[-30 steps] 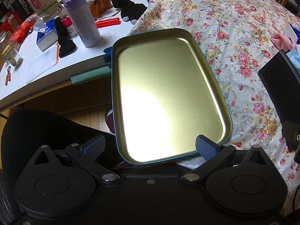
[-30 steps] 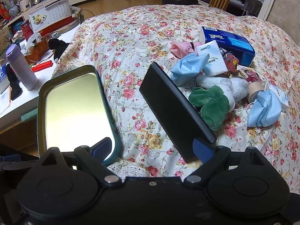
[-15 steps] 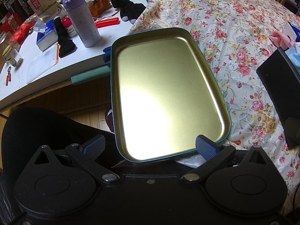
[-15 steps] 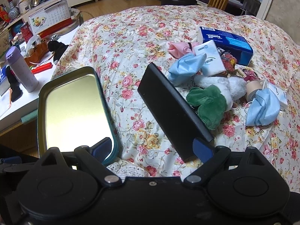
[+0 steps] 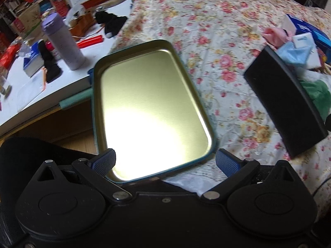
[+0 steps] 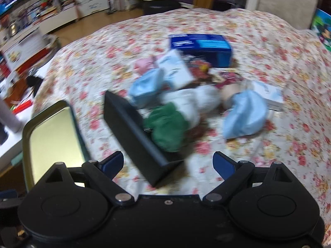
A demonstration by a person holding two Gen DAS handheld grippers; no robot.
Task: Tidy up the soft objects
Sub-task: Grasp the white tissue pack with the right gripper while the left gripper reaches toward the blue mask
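Note:
A gold metal tray with a teal rim point(image 5: 144, 45) point(image 6: 25, 128) lies at the near left edge of the flowered bed cover. A black box point(image 5: 285, 107) point(image 6: 134, 134) lies to its right. Behind the box is a pile of soft things: a green and white plush toy point(image 6: 171, 128), two blue face masks point(image 6: 146, 86) point(image 6: 244, 115), a pink cloth point(image 6: 142, 64) and white tissue packs point(image 6: 175, 72). My left gripper point(image 5: 165, 161) is open and empty above the tray's near end. My right gripper point(image 6: 167, 163) is open and empty above the box's near end.
A blue tissue box point(image 6: 200, 47) lies behind the pile. A white desk point(image 5: 31, 88) to the left carries a lilac bottle point(image 5: 62, 41), black gloves point(image 5: 111, 22), a red pen point(image 5: 89, 41) and other clutter. A black chair back point(image 5: 31, 150) sits below.
Both grippers have swung to the right and forward toward the pile. The right wrist view is now motion-blurred. Both stay open and empty.

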